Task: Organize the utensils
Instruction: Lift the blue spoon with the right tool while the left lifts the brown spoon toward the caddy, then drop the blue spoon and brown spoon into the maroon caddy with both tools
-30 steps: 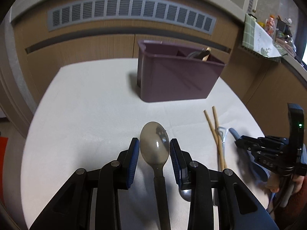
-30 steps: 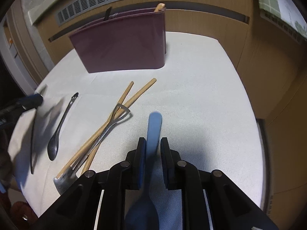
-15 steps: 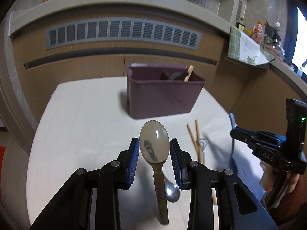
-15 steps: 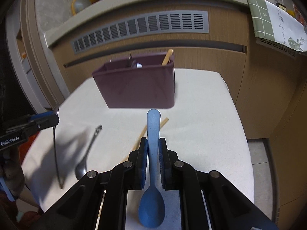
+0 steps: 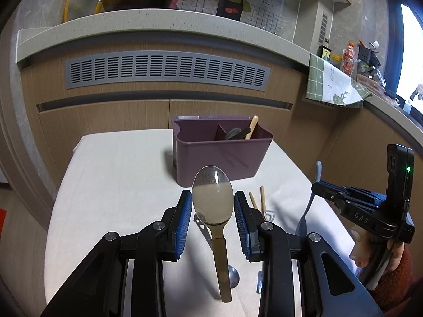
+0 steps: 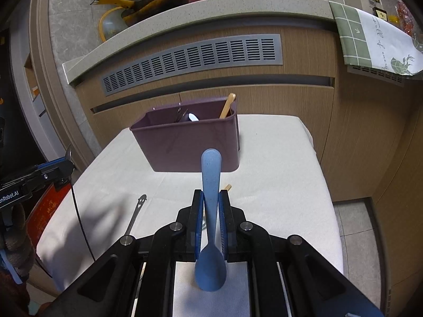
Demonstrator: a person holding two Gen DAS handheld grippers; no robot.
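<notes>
A: Start big. Table [image 5: 111,185]?
B: White cloth over it, set against a wood-panelled counter with a grey vent [image 5: 166,70]. A green checked towel [image 6: 375,26] hangs off the counter's right end.

A: Caddy?
B: Purple caddy [image 5: 222,155], upright at the far middle of the table, divided inside. A wooden handle [image 6: 228,105] leans out of its right compartment, with some dark utensil heads beside it; I cannot tell which kind.

A: Left gripper?
B: Left gripper [image 5: 212,212] is off the table, well short of the caddy. A metal spoon [image 5: 213,198] stands between its blue pads [image 5: 185,216], bowl up, brownish handle hanging down. In the left view there is a slim gap between the bowl and each pad. The right view shows the spoon only edge-on, hanging from the jaws. So it is gripping the spoon, though the contact point is not clear.

A: Right gripper?
B: Right gripper [image 6: 211,211] is clamped on a blue spoon [image 6: 211,203], pads tight against the handle. Handle end points up toward the caddy; bowl hangs low, near the camera. Also clear of the table.

A: Loose items on the cloth?
B: Chopsticks [image 5: 257,200] lie just this side of the caddy. Below the grippers lie a small steel spoon [image 6: 133,218] and a steel piece with an open loop [image 5: 268,215]; type unclear.
</notes>
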